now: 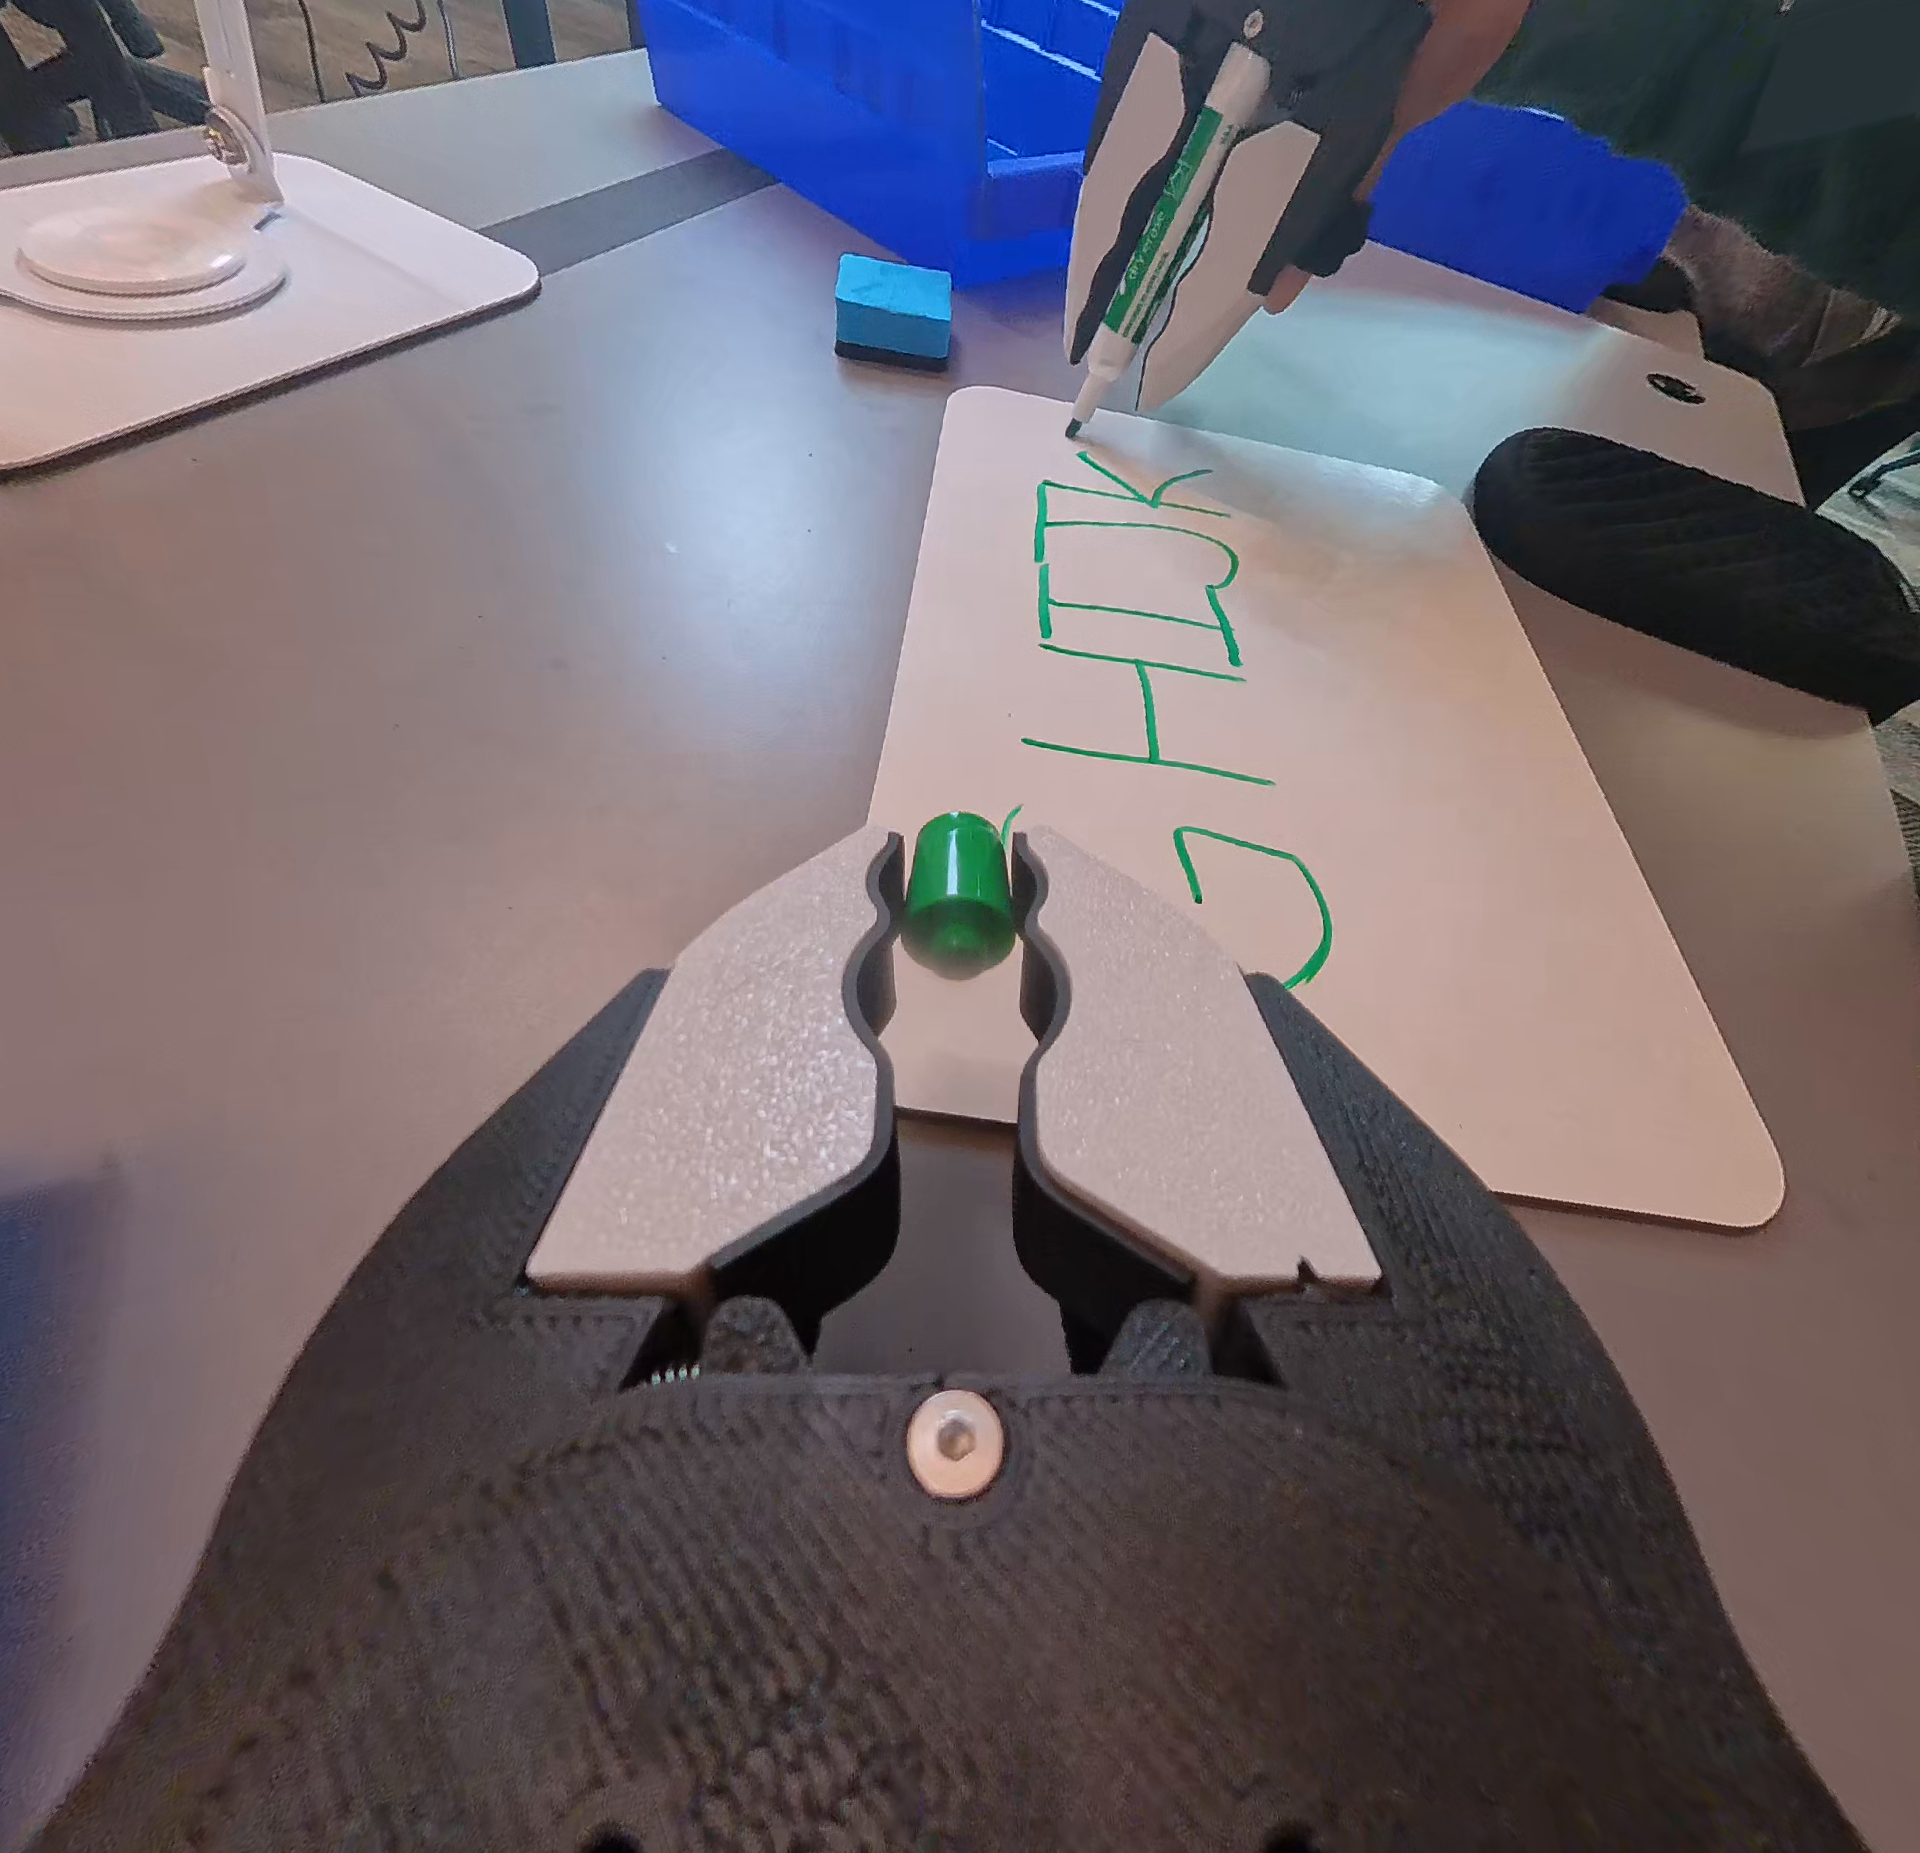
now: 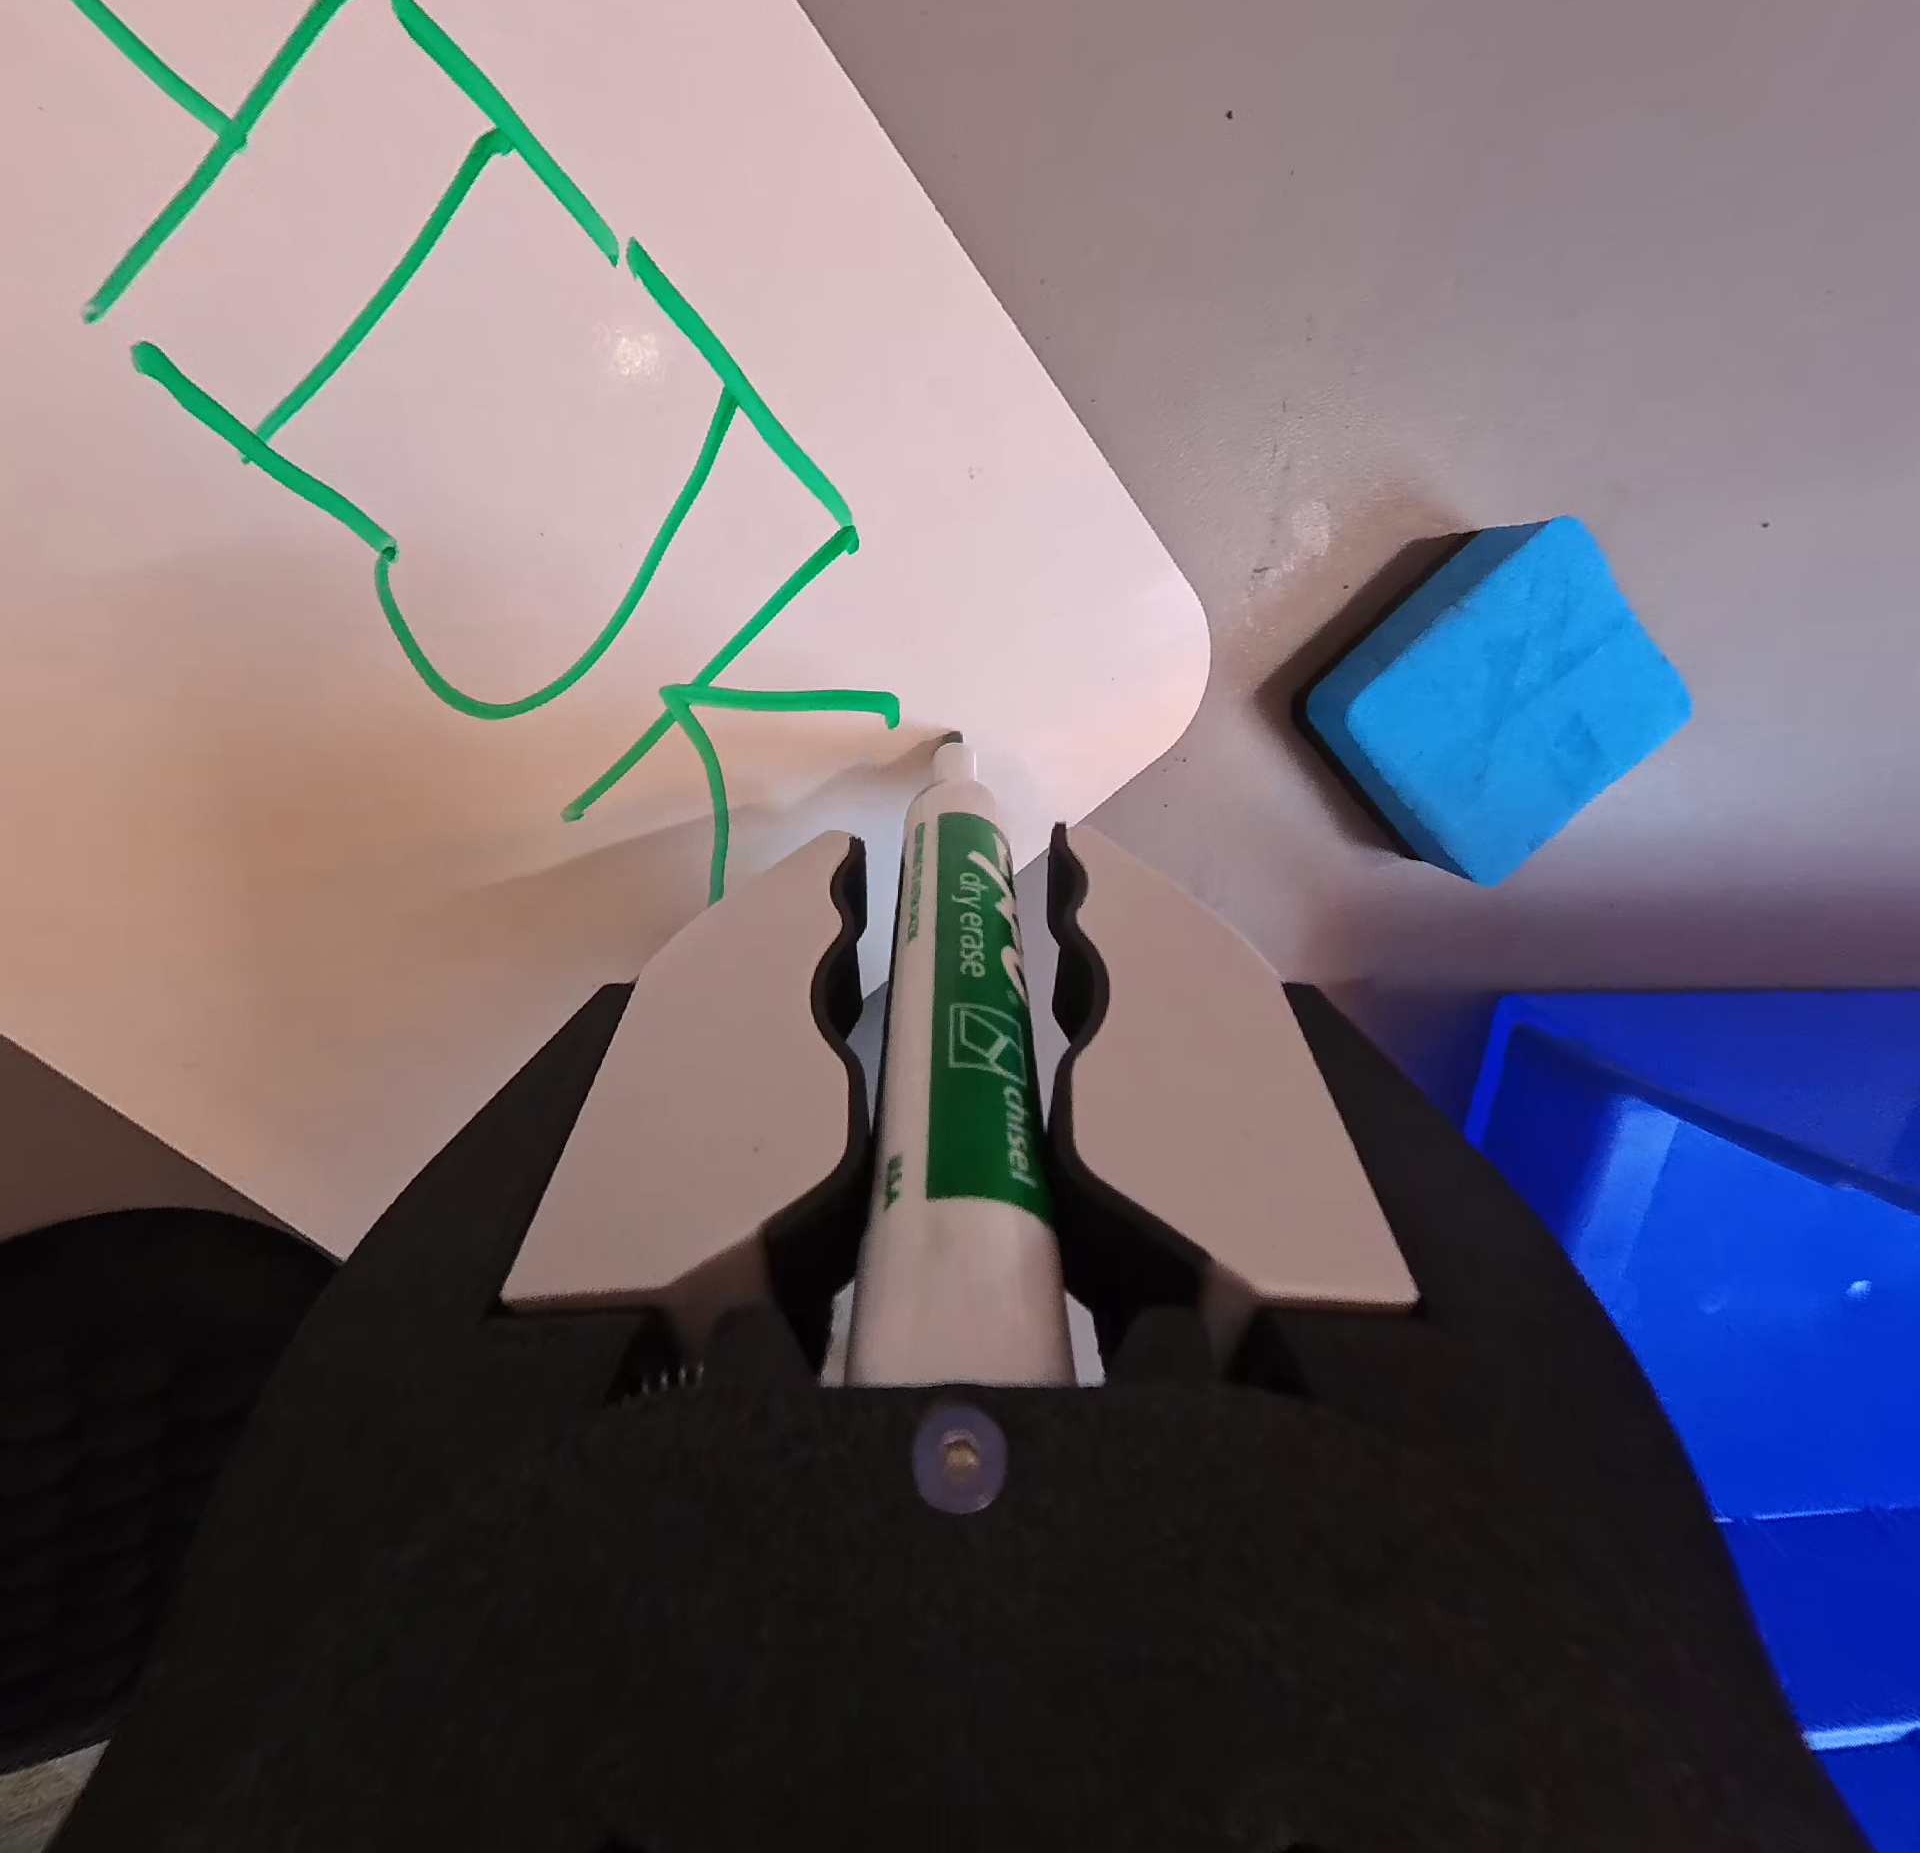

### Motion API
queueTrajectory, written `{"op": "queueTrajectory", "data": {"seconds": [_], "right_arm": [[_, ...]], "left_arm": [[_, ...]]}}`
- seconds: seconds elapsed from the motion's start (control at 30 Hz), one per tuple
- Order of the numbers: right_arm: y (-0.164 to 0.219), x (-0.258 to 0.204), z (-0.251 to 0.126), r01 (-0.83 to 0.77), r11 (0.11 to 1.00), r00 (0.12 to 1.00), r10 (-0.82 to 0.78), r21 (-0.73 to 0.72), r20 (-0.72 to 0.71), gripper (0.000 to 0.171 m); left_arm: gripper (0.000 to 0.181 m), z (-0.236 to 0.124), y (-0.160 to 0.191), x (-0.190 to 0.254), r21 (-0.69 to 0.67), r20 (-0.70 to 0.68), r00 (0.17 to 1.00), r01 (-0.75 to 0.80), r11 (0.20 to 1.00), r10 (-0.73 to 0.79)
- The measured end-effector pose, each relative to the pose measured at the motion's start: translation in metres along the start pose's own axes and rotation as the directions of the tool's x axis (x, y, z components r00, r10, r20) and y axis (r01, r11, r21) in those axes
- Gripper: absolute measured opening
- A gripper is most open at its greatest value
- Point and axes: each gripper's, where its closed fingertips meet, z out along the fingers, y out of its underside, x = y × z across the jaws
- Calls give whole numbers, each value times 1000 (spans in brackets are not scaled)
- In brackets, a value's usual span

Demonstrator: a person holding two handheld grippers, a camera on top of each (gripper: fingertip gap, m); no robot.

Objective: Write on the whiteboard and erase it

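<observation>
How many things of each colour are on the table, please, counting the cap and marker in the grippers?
Blue: 3 – eraser, two bins
Green: 2 – cap, marker
White: 2 – whiteboard, lamp base
Total: 7

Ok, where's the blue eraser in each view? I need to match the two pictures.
Left wrist view: blue eraser in the upper middle, on the table beyond the whiteboard's far corner.
Right wrist view: blue eraser at right of centre, off the whiteboard's rounded corner.
Shared landmark: the green marker's tip near that corner.
</observation>
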Motion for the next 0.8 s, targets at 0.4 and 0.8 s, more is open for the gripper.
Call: {"op": "queueTrajectory", "data": {"seconds": [0.4, 0.8], "right_arm": [[38, -46, -15, 13, 997, 996, -5, -83, 94, 34], [44, -29, -37, -35, 999, 999, 35, -7, -15, 34]], "left_arm": [[20, 1, 1, 4, -6, -14, 1000, -8, 1000, 7], [20, 3, 3, 4, -14, -10, 1000, -14, 1000, 14]]}}
